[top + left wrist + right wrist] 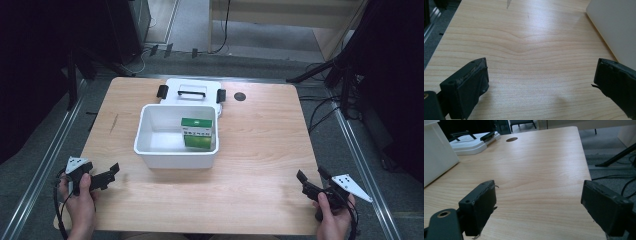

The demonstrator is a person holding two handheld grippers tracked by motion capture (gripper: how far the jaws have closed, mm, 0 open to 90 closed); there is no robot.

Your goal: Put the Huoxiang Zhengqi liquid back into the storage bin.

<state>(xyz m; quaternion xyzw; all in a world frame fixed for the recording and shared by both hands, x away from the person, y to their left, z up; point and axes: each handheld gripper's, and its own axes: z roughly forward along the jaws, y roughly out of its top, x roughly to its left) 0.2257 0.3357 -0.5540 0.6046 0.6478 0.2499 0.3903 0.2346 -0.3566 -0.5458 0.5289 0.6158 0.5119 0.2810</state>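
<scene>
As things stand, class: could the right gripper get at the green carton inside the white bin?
Probably yes. The right gripper is open, bare table lies between it and the white bin, and the bin has no lid on, so the green carton is reachable from above.

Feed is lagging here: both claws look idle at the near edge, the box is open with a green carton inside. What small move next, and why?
Probably bring the right claw forward and left toward the lid lying behind the white box. Both claws are open and empty, the left claw included, and the green carton already stands in the box, so closing seems likely.
</scene>
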